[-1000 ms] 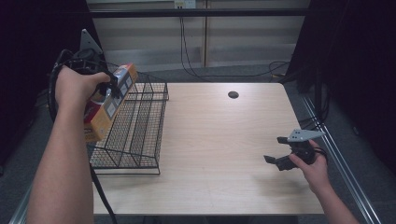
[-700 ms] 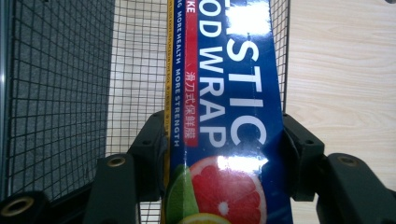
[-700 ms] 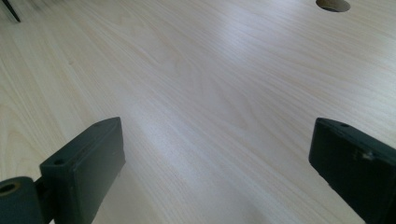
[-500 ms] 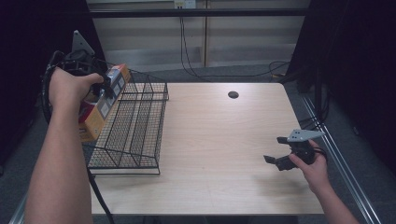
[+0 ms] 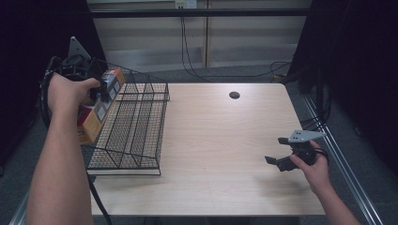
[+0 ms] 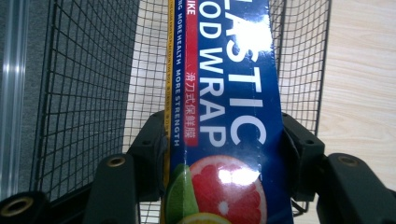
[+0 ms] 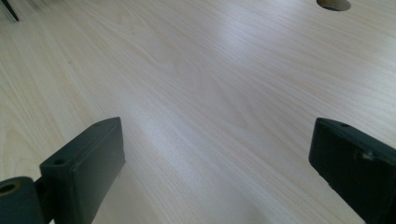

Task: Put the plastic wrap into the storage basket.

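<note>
Left claw pinches plastic wrap box across its narrow width, over wire rack at surface's far left. Box likely light, stiff cardboard, glossy-slippery; grip mid-length. Right claw spread, empty, near right.

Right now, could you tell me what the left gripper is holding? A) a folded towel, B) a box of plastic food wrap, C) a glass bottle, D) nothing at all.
B: the left gripper has its jaws closed on either side of a long blue box of plastic food wrap, held over the black wire rack.
</note>
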`<act>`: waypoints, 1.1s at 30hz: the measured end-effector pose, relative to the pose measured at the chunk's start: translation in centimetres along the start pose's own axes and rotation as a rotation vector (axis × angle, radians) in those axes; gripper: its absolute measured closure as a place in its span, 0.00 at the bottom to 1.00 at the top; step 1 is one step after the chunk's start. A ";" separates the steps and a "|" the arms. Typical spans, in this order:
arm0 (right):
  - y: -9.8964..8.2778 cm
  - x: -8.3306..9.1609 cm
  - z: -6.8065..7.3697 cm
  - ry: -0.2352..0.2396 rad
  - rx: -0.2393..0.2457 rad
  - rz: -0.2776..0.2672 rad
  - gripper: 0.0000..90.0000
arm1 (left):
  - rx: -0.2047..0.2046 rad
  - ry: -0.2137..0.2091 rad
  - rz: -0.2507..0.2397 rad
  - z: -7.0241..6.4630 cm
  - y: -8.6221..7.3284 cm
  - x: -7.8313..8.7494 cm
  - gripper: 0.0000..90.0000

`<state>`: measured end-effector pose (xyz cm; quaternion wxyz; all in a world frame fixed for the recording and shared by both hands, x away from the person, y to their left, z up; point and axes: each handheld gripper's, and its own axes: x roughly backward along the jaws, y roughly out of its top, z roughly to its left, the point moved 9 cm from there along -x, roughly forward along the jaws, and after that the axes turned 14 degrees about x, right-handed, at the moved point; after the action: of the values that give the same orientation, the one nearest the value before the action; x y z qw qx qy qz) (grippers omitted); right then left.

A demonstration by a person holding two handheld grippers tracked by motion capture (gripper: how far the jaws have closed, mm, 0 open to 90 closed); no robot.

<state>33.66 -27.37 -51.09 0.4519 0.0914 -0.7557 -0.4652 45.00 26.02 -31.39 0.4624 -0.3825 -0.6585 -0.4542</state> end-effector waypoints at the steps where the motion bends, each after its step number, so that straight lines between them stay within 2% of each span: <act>1: 0.0 0.0 0.0 -0.002 0.000 0.001 0.04 | 0.002 -0.001 -0.001 0.1 0.0 -0.1 0.49; 8: -0.1 -0.1 0.0 -0.002 -0.003 0.006 0.04 | -0.009 0.016 0.007 0.6 0.1 -0.7 0.49; 10: -0.1 -0.1 0.0 -0.003 -0.001 0.007 0.04 | 0.012 0.004 0.009 0.5 0.1 -1.0 0.49; 12: -0.1 -0.1 0.0 -0.005 0.004 0.007 0.04 | 0.012 0.007 0.007 0.6 0.1 -1.2 0.49; 14: -0.1 -0.2 0.1 -0.001 0.003 0.008 0.04 | -0.006 0.022 0.009 0.9 0.2 -1.4 0.49; 17: -0.1 -0.2 0.1 -0.002 0.003 0.010 0.04 | -0.009 0.025 0.008 0.9 0.2 -1.6 0.49; 20: -0.1 -0.2 0.1 0.001 0.001 0.011 0.04 | -0.007 0.018 0.017 0.9 0.2 -2.0 0.49; 23: -0.1 -0.2 0.1 -0.001 0.003 0.011 0.04 | -0.006 0.036 0.021 1.1 0.2 -2.5 0.49; 26: -0.2 -0.2 0.0 -0.010 0.004 0.010 0.04 | -0.007 0.039 0.032 1.3 0.1 -3.0 0.49; 33: -0.2 -0.3 0.1 0.002 0.001 0.011 0.04 | -0.005 0.049 0.036 1.4 0.1 -4.0 0.49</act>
<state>33.69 -27.21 -51.42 0.4551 0.0878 -0.7560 -0.4622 45.86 27.09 -35.38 0.4854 -0.3843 -0.6388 -0.4568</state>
